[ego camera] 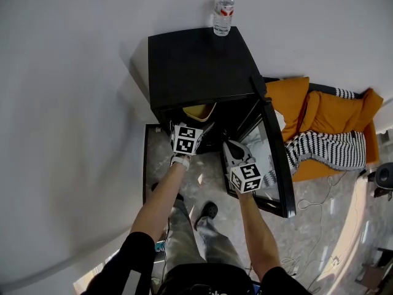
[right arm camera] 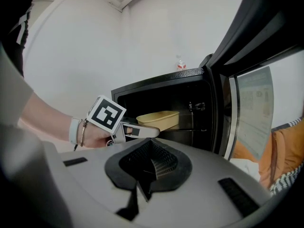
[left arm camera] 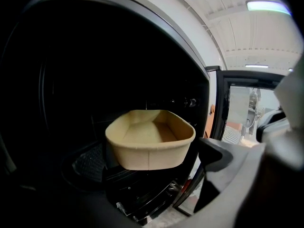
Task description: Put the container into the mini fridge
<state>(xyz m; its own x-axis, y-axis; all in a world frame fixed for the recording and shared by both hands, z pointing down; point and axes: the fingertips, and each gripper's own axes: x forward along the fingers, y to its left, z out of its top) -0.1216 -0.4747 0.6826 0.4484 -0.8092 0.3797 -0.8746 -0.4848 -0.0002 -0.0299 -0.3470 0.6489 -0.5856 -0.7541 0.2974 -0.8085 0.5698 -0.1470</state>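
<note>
A tan, empty container (left arm camera: pixel 149 144) rests on a shelf inside the black mini fridge (ego camera: pixel 196 63), near the front opening; it also shows in the head view (ego camera: pixel 199 110) and the right gripper view (right arm camera: pixel 159 118). My left gripper (ego camera: pixel 191 128) reaches into the fridge mouth with its jaws open wide. One dark fingertip (left arm camera: pixel 216 156) stands just right of the container without touching it; the other is lost in the dark. My right gripper (right arm camera: pixel 148 163) hangs in front of the open door, shut on nothing.
The fridge door (ego camera: pixel 273 158) swings open to the right. A water bottle (ego camera: pixel 223 14) stands on the fridge top. An orange couch with a striped blanket (ego camera: pixel 325 140) sits right of the door. A white wall runs behind and to the left.
</note>
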